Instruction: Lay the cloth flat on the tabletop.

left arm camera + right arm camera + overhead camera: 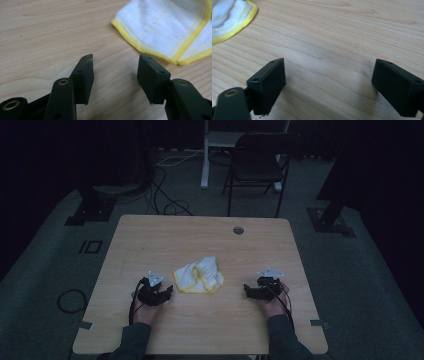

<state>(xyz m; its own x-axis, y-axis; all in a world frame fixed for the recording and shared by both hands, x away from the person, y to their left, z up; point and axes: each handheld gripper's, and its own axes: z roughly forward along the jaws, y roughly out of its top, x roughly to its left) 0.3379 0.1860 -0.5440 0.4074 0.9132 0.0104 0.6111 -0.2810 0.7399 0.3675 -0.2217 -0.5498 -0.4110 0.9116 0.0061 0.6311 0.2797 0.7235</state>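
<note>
the table [200, 240] is a light wood surface with rounded corners, set in a dim room on dark carpet. a round grommet hole [238, 230] sits near its far edge, at about 1 o'clock from the table's centre.

a white cloth with yellow hem [198, 275] lies crumpled on the table, slightly toward the person's side of centre. it is bunched and folded over itself, not flat. in the left gripper view the cloth [170, 30] occupies the 1 o'clock area, its yellow edge curving just ahead of the right-hand finger without touching it. in the right gripper view a corner of the cloth [229, 17] shows at 10 o'clock, well apart from the fingers.

the left gripper [169, 292] rests low over the table at 8 o'clock from the cloth, near it, held in the person's left hand [142, 307]. its fingers [83, 77] are spread, with bare wood between them; nothing is held.

the right gripper [246, 289] sits at 4 o'clock from the cloth, apart from it, held in the person's right hand [276, 304]. its fingers [268, 85] are spread wide, with bare table between them; nothing is held.

both grippers point inward toward the cloth. a grey three-cornered plate tops each one. dark sleeves enter from the near edge of the high view.

beyond the table, a black folding chair [257, 162] stands at 12 o'clock, and loose cables [165, 195] trail on the carpet at 11 o'clock.
</note>
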